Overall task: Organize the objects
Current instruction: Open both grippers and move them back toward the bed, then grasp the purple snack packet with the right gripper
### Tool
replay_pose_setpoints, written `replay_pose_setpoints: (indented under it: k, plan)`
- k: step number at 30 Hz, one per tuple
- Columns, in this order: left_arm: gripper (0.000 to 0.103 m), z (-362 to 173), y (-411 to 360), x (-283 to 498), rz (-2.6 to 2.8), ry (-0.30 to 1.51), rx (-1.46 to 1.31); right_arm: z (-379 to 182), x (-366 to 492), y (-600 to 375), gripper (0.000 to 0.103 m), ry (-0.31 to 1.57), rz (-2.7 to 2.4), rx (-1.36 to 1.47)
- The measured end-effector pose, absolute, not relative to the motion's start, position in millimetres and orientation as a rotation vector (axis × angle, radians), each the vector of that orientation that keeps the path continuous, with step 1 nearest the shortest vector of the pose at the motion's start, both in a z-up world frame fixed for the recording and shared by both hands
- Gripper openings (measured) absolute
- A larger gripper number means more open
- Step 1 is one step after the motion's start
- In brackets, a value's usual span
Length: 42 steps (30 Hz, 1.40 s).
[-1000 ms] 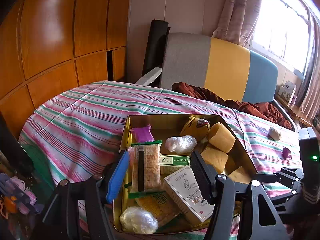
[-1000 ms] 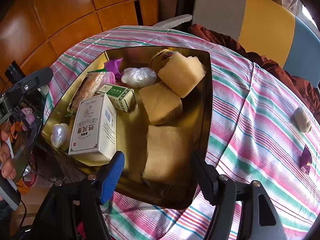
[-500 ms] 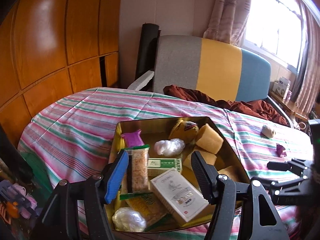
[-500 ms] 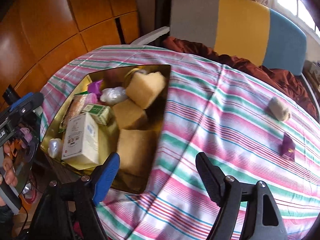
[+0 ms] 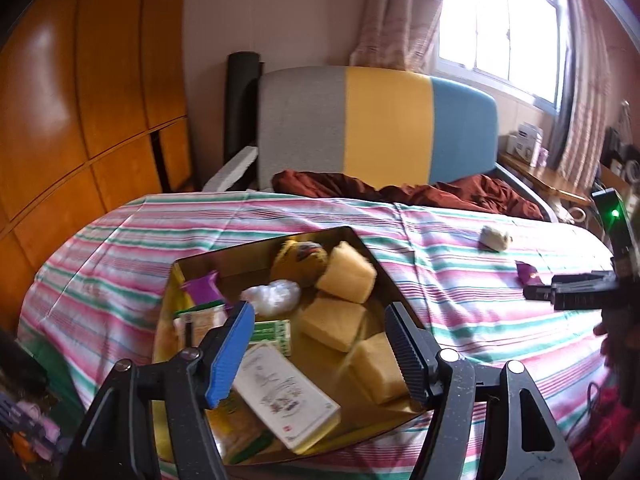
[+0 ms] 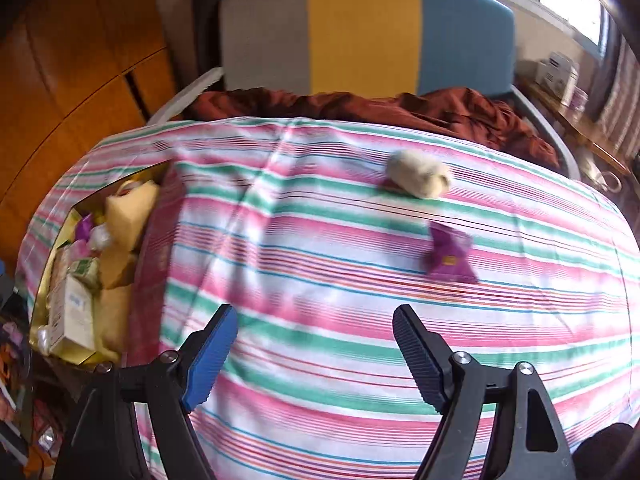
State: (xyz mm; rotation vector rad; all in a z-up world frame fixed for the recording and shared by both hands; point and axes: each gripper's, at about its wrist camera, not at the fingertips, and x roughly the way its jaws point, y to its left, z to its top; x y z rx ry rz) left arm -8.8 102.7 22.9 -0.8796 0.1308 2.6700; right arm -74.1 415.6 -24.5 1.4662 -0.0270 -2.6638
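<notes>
A gold tin point(image 5: 276, 240) sits on the striped tablecloth point(image 6: 320, 360), holding yellow sponge blocks point(image 5: 347, 278), a white box point(image 5: 286, 396), a green carton, a purple packet and wrapped snacks. My left gripper point(image 5: 317, 312) hovers over the tin; its jaws are opening with nothing between them. My right gripper point(image 6: 314, 316) stands open and empty above bare cloth, right of the tin point(image 6: 154, 248). Beyond it lie a beige bundle point(image 6: 420, 179) and a loose purple packet point(image 6: 450, 254). The right gripper point(image 5: 572, 292) also shows at the right edge of the left wrist view.
A chair point(image 5: 376, 120) with a grey, yellow and blue back stands behind the table, with brown cloth point(image 5: 400, 192) heaped on its seat. Wooden cabinet panels point(image 5: 80, 100) fill the left. A side table with boxes point(image 5: 526, 144) stands under the window.
The right gripper swung right, from over the tin to over bare cloth, and its jaws widened. The left gripper drew back and rose slightly, so the tin looks smaller.
</notes>
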Motion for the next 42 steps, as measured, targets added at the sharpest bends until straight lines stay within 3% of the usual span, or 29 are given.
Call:
replay_pose_setpoints:
  k: [13, 27, 30, 32, 36, 42]
  plan:
    - [0.071, 11, 166, 7, 2.490, 0.194, -0.911, -29, -96, 562, 0.083, -0.446, -2.846, 1.633]
    - [0.072, -1, 217, 6, 2.370, 0.277, -0.966, -80, -165, 533, 0.082, -0.301, -2.704, 1.692]
    - [0.073, -3, 227, 2, 2.352, 0.289, -0.977, -92, -173, 532, 0.066, -0.283, -2.677, 1.728]
    - [0.073, -3, 236, -1, 2.339, 0.298, -0.976, -96, -173, 534, 0.038, -0.283, -2.667, 1.744]
    - [0.073, 0, 257, -9, 2.308, 0.299, -0.968, -94, -166, 532, 0.035, -0.238, -2.645, 1.759]
    - [0.076, 3, 296, -29, 2.265, 0.300, -0.978, -79, -154, 550, 0.035, -0.323, -2.712, 1.761]
